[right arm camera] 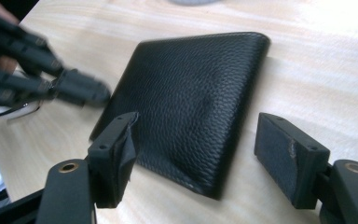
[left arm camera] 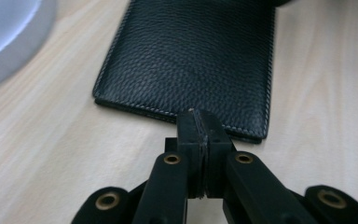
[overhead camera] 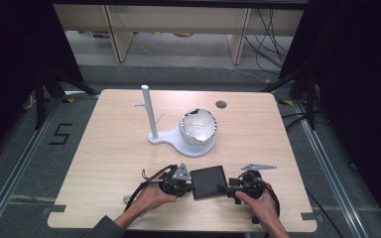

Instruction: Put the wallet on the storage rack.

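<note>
left side first: the left gripper (overhead camera: 184, 184) sits at the near edge of the table (overhead camera: 109, 163), held low in the person's left hand (overhead camera: 151, 197). in the left gripper view its jaws are pressed flat together with nothing between them, the tips resting right at the stitched edge of the wallet (left arm camera: 191, 60). whether the tips touch the leather or stop just short cannot be told.

centre: the wallet (overhead camera: 209, 182) lies flat and closed on the table near the front edge, between the two grippers. behind it, well apart, stands a white stand (overhead camera: 178, 139) with an upright post and a white bowl (overhead camera: 197, 126) resting on its base.

right side: the right gripper (overhead camera: 230, 188) is held in the right hand (overhead camera: 263, 203). in the right gripper view its jaws stand wide, one on each side of the wallet's near corner (right arm camera: 200, 107), neither pad clearly touching it.

judgement: the step appears to be taking hold of the wallet. to do it well, the right gripper should go forward until the pads straddle the folded edge squarely, then close on the edge, not the corner, where the leather could slip out. the closed left tips can brace the far edge so the wallet does not slide. lift only once the hold is firm.
</note>
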